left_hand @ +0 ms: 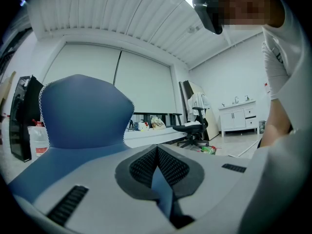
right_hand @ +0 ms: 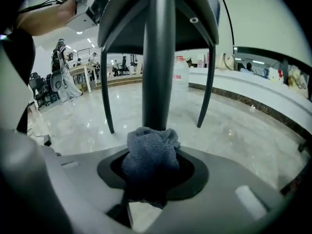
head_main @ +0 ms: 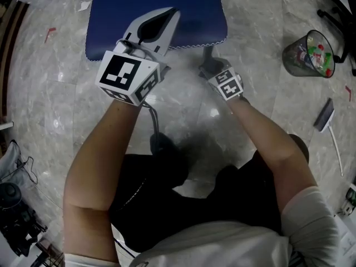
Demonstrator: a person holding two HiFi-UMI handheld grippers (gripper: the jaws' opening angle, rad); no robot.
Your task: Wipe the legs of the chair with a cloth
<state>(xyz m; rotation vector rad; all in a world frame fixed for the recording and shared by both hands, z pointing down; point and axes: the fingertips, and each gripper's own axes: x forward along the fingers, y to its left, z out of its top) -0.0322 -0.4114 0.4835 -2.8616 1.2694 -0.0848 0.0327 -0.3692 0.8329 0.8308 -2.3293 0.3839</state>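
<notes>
Shiny grey marble floor point(head_main: 183, 115) lies under a blue chair point(head_main: 161, 4) in the head view. The left hand-held gripper point(head_main: 167, 18) is over the front edge of the chair seat. The right hand-held gripper point(head_main: 213, 68) is lower, at a dark chair leg point(head_main: 208, 52). A bin point(head_main: 308, 54) stands well to the right of the chair.

From the left gripper view, this gripper point(left_hand: 157, 152) is clenched with nothing in it, and the blue chair back point(left_hand: 83, 111) rises ahead.

From the right gripper view, this gripper point(right_hand: 152, 172) grips a grey cloth point(right_hand: 150, 152) tight. The cloth touches the near leg point(right_hand: 158, 57). Another leg point(right_hand: 207, 82) stands behind.
</notes>
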